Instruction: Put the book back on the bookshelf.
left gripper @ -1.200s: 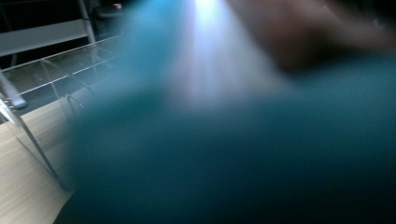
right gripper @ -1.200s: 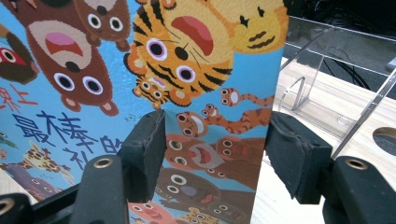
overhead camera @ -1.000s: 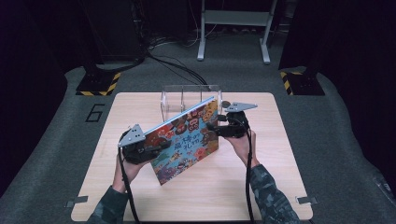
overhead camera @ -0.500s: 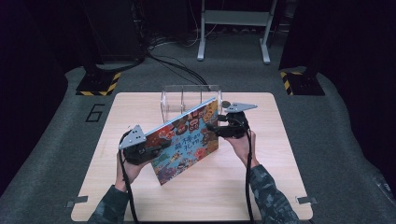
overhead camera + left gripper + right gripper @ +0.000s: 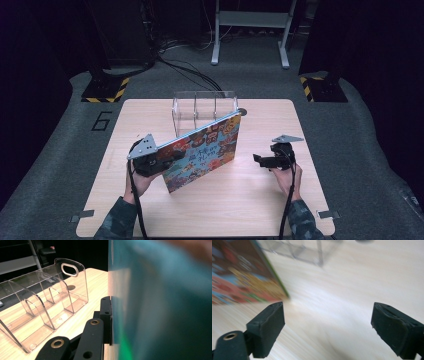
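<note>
A colourful picture book (image 5: 205,152) stands tilted on its lower corner on the wooden table (image 5: 250,205), in front of a clear acrylic divider rack (image 5: 205,107). My left gripper (image 5: 170,157) is shut on the book's left edge. In the left gripper view one black finger (image 5: 106,315) presses flat against the blurred cover (image 5: 162,302), with the rack (image 5: 45,302) beyond. My right gripper (image 5: 257,160) hangs low over the table to the right of the book, apart from it. Its jaws have just been opening and nothing lies between them (image 5: 327,325); the book's corner (image 5: 242,277) sits off to the left.
A small dark round mark (image 5: 242,111) lies by the rack's right end. Bare wood stretches across the table's front and right. Beyond the far edge are floor cables, two stand bases with yellow-black tape (image 5: 102,92), and a metal frame (image 5: 250,30).
My right gripper has let go of the book's upper right corner, opened wide, and dropped down and to the right. The left gripper still holds the book in the same place.
</note>
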Demonstrator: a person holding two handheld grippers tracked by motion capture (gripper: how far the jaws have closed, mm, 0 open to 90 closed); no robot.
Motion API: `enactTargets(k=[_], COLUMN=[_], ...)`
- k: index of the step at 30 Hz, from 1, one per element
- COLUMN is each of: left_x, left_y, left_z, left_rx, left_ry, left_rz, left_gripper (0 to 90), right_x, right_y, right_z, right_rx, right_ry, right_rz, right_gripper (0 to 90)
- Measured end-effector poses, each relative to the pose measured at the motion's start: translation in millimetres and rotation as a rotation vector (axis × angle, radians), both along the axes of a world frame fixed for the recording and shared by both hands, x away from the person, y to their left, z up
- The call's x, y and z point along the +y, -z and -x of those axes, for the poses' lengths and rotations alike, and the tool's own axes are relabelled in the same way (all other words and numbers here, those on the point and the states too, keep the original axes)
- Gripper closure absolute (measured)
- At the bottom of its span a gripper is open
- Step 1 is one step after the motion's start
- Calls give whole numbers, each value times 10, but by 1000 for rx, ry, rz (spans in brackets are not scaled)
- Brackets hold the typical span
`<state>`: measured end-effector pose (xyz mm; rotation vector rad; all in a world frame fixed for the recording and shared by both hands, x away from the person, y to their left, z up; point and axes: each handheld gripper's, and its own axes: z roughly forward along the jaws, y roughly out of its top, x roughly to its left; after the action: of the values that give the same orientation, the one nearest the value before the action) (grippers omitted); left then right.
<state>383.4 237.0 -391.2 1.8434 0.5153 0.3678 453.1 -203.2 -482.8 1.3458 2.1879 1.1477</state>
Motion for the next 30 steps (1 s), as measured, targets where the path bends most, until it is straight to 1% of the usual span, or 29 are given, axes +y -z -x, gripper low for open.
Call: enactTargets(k=[1, 2, 3, 4, 5, 7, 8, 9, 10, 11, 12, 13, 14, 15, 17, 18, 19, 20, 22, 23, 24, 25, 26, 27, 28, 30], left_x=[0, 0, 5, 0, 0, 5, -1, -1, 3, 6, 6, 14, 17, 19, 17, 12, 12, 3, -2, -6, -12, -18, -21, -25, -22, -19], left_y=[0, 1, -15, -23, -23, -60, -72, -96, -112, -153, -153, -175, -195, -214, -257, -304, -304, -357, -381, -415, -443, -472, -507, -530, -563, -614], left_z=[0, -5, -16, -15, -15, -40, -43, -49, -61, -84, -84, -107, -129, -147, -181, -211, -211, -230, -239, -248, -255, -257, -263, -268, -275, -285], left_rx=[0, -3, 15, 13, 13, 10, 12, 18, 10, 18, 18, 15, 23, 24, 35, 33, 33, 26, 21, 21, 14, 5, 6, 2, 2, -5], left_ry=[0, -5, -3, -12, -12, -9, -13, -18, -18, -20, -20, -26, -27, -34, -39, -45, -45, -56, -59, -61, -65, -73, -73, -80, -82, -86], left_rz=[0, 5, 5, 15, 15, 3, 12, 6, 12, 8, 8, -1, -1, 0, -5, -17, -17, -31, -30, -45, -50, -55, -74, -68, -82, -83], left_gripper=[812, 812, 812, 812, 813, 813, 813, 813, 814, 814, 814, 814, 813, 814, 814, 815, 814, 815, 815, 815, 815, 815, 815, 815, 815, 815], right_x=[0, -64, -178, -220, -220, -279, -303, -321, -329, -344, -343, -343, -345, -341, -355, -352, -352, -343, -338, -327, -327, -336, -339, -339, -340, -344], right_y=[0, 64, 167, 202, 202, 258, 274, 288, 300, 325, 339, 339, 351, 362, 390, 408, 408, 408, 412, 413, 413, 421, 418, 418, 418, 421], right_z=[0, 20, 43, 49, 49, 51, 50, 44, 40, 27, 21, 21, 18, 17, 3, -1, -1, -6, -7, -4, -4, -7, -5, -5, -5, -5], right_rx=[0, 16, 22, 29, 29, 30, 30, 34, 38, 44, 45, 45, 44, 57, 56, 65, 65, 62, 55, 56, 56, 45, 51, 51, 51, 49], right_ry=[0, 23, 57, 68, 68, 95, 99, 102, 111, 105, 109, 109, 106, 110, 102, 115, 115, 110, 112, 120, 120, 116, 113, 113, 111, 111], right_rz=[0, -1, -10, -12, -12, -19, -22, -31, -36, -32, -33, -33, -23, -25, -14, -20, -20, 1, 6, -1, -1, 2, 3, 3, 3, -1], right_gripper=[104, 104, 103, 103, 103, 103, 104, 103, 104, 104, 104, 104, 104, 102, 99, 93, 93, 91, 89, 86, 86, 86, 85, 85, 85, 86])
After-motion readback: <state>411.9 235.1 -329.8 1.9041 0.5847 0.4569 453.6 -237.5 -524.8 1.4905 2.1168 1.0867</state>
